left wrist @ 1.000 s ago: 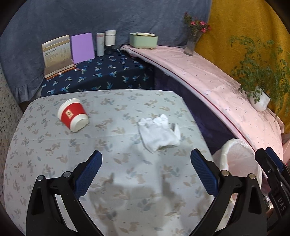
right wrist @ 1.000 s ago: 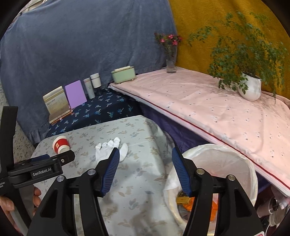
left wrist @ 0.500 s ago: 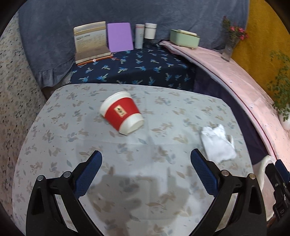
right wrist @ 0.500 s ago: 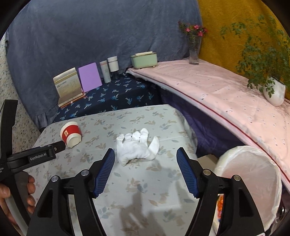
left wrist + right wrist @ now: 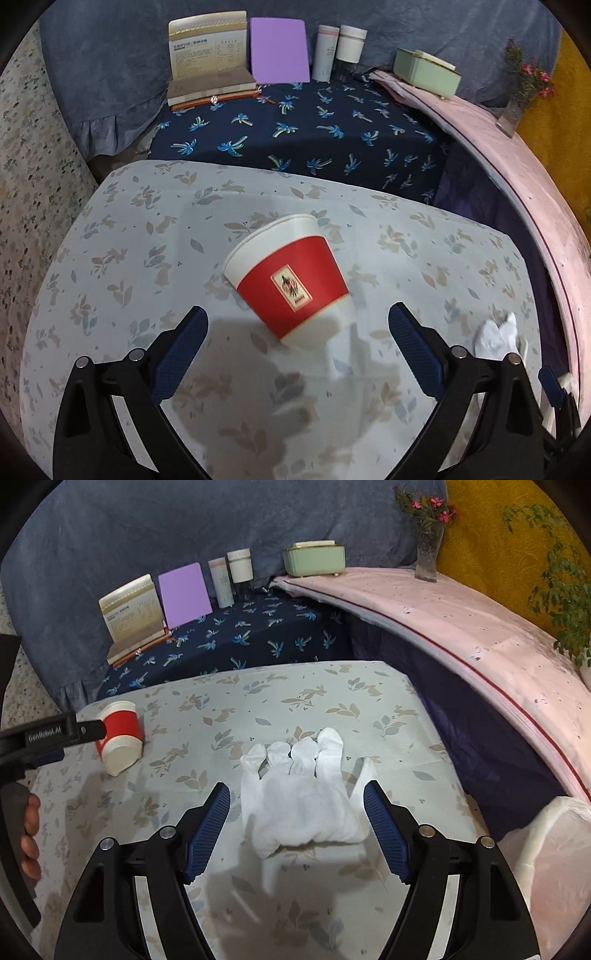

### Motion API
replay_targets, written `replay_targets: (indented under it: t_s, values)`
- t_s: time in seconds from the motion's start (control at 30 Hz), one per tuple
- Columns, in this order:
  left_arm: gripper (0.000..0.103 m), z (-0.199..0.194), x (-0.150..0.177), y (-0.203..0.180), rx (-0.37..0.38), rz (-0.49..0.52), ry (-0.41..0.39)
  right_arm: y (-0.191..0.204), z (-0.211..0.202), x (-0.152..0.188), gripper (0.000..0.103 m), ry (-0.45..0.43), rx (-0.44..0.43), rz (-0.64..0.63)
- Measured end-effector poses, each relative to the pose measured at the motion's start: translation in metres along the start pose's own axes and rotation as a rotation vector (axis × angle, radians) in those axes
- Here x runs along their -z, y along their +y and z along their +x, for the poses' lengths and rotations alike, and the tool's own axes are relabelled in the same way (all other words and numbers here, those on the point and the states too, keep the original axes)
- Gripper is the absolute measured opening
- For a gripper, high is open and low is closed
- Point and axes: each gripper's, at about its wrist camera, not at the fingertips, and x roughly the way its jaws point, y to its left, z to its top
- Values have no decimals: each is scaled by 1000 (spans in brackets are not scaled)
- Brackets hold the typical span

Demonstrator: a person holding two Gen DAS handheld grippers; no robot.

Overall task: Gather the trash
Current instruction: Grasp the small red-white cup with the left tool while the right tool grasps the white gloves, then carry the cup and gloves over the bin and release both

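Note:
A red and white paper cup point(image 5: 291, 280) lies on its side on the leaf-print tablecloth point(image 5: 147, 251). My left gripper point(image 5: 297, 325) is open, its tips on either side of the cup's near end. A white glove point(image 5: 303, 797) lies flat on the same cloth. My right gripper point(image 5: 297, 812) is open and straddles the glove's near part. The cup point(image 5: 120, 738) and the left gripper's finger point(image 5: 48, 734) show at the left of the right wrist view. The glove point(image 5: 496, 334) shows at the right edge of the left wrist view.
A bin lined with a white bag point(image 5: 554, 853) stands off the table's right edge. Behind is a dark palm-print surface point(image 5: 295, 129) with a booklet point(image 5: 207, 55), a purple card point(image 5: 279, 51) and two bottles point(image 5: 340, 50). A pink-covered ledge point(image 5: 461, 627) runs along the right with a green box point(image 5: 314, 557) and a vase point(image 5: 428, 554).
My left gripper has swung left and closed in on the cup, which now sits between its tips. My right gripper has moved from over the bin to the glove.

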Motion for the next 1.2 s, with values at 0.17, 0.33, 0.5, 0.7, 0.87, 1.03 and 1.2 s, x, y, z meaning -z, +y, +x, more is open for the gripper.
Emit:
replay_targets:
  t_s: [0.17, 0.33, 0.5, 0.7, 0.87, 1.03, 1.2]
  values:
    - [94, 29, -7, -1, -20, -6, 43, 1, 25, -3, 72, 29, 3, -1]
    - [90, 45, -6, 2, -12, -15, 68, 4, 41, 2, 72, 55, 3, -5]
    - [73, 46, -1, 2, 24, -18, 75, 2, 42, 4, 62, 66, -11, 15]
    - [69, 32, 7, -4, 40, -2, 65, 9, 34, 8, 28, 76, -21, -20]
    - [68, 5, 16, -12, 67, 8, 43, 13, 11, 10, 20, 50, -34, -34]
    - [68, -27, 27, -28, 100, 30, 19, 10, -23, 8, 19, 4, -38, -28]
    - [68, -62, 40, -56, 133, 80, -13, -5, -64, 5, 19, -58, -28, -1]
